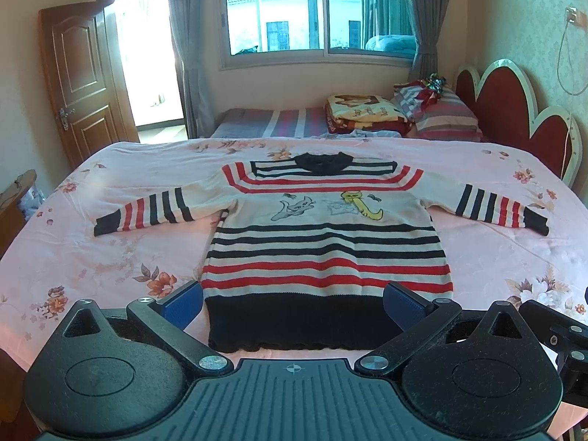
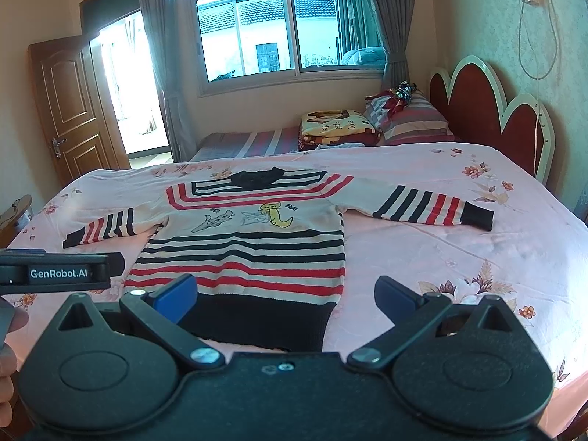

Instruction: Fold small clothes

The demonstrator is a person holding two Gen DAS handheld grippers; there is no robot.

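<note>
We see the red, white and navy striped knit sweater (image 1: 325, 242) flat on the pink floral bedsheet (image 1: 110, 257); left gripper (image 1: 294, 303) and right gripper (image 2: 286, 297) both wide open, empty.

Pink floral bed (image 1: 110, 257), curtained window (image 1: 316, 11), wooden door (image 1: 81, 73)

Pink floral bedsheet (image 1: 110, 257), wooden door (image 1: 79, 73), window (image 1: 316, 11), striped pillow (image 1: 446, 117).

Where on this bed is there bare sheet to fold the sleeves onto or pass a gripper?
Bare pink sheet lies below each sleeve, either side of the sweater, and wider toward the headboard side. The far end is crowded: a folded blanket and pillows. Both grippers, left and right, hover open over the hem.
</note>
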